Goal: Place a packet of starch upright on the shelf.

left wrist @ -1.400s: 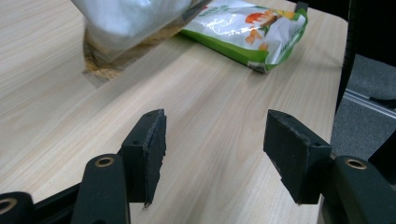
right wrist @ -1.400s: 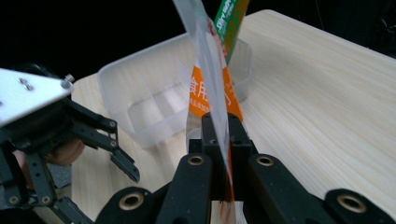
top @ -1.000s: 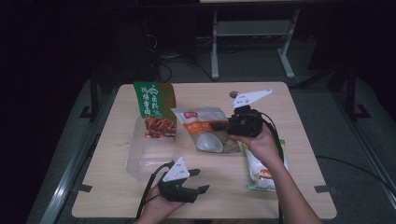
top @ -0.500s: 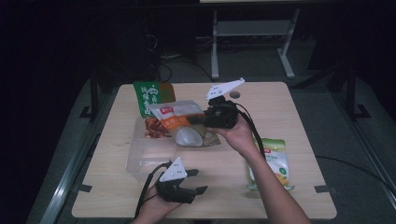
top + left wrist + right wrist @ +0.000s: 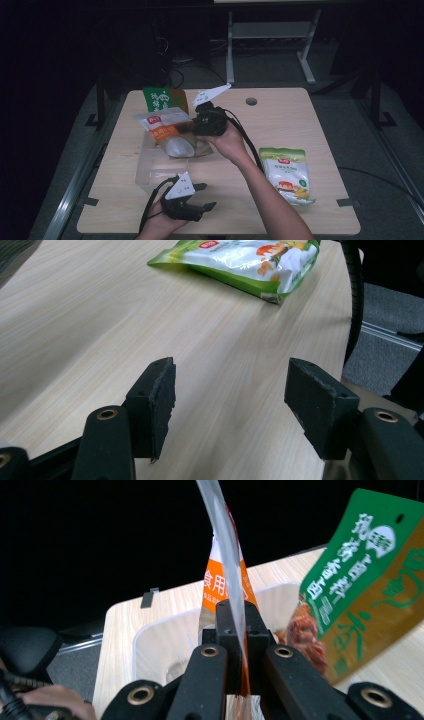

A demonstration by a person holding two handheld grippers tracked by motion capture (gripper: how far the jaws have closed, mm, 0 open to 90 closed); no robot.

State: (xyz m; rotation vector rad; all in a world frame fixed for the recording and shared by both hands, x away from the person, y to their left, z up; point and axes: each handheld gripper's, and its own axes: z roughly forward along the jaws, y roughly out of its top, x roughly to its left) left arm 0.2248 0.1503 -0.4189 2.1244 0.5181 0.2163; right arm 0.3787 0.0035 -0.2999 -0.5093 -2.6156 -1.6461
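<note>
Carried leftward since the earlier high view, the orange-and-white pouch (image 5: 165,131) now hangs over the clear tub (image 5: 156,167), pinched in the right gripper (image 5: 187,128); the left gripper (image 5: 204,196) waits near the table's front edge, and the yellow-green bag (image 5: 286,172) is still to be packed. Left gripper view: jaws apart, nothing between them. Right gripper view: jaws clamp the pouch's edge above the tub, beside the green packet (image 5: 367,575); release remains.
</note>
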